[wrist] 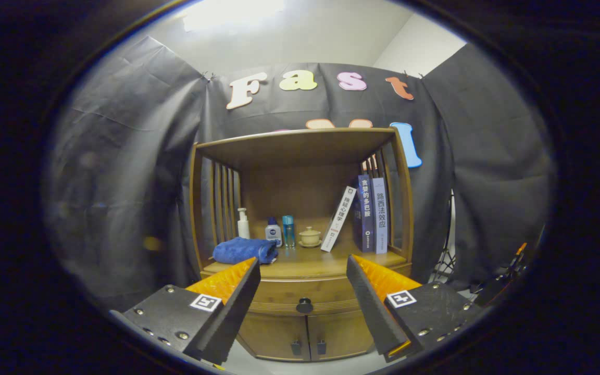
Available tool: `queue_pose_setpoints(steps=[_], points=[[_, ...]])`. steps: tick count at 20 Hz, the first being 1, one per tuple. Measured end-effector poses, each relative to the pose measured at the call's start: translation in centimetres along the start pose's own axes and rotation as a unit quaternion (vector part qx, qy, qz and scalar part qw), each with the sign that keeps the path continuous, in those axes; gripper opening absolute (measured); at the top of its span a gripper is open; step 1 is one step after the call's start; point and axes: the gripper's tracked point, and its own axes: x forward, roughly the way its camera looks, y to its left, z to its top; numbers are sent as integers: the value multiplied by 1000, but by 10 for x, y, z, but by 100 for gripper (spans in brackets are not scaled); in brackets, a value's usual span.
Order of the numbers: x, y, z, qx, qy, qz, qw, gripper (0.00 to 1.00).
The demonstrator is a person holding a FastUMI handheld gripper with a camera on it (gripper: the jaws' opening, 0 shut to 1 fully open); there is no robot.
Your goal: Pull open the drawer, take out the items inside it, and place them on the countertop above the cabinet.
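The tool (303, 271) is held wide open, gripping nothing. The closed drawer (305, 298) and its dark knob (304, 305) are seen between its fingers, well ahead.

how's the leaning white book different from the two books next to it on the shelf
The white book tilts, its top leaning toward the two upright books, which stand straight against the cabinet's right side slats. Its spine is white; theirs are dark blue and pale blue. It stands alone nearer the small lidded cup; they stand pressed together. All rest on the countertop, beyond the open hand-held gripper, which holds nothing.
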Motion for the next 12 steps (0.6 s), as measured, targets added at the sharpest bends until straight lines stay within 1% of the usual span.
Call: queue_pose_setpoints(steps=[7, 10, 12], points=[[3, 9, -9, -15, 11, 9, 1000, 100], [6, 0, -6, -18, 9, -7, 1000, 100], [7, -3, -13, -21, 18, -8, 1000, 100]])
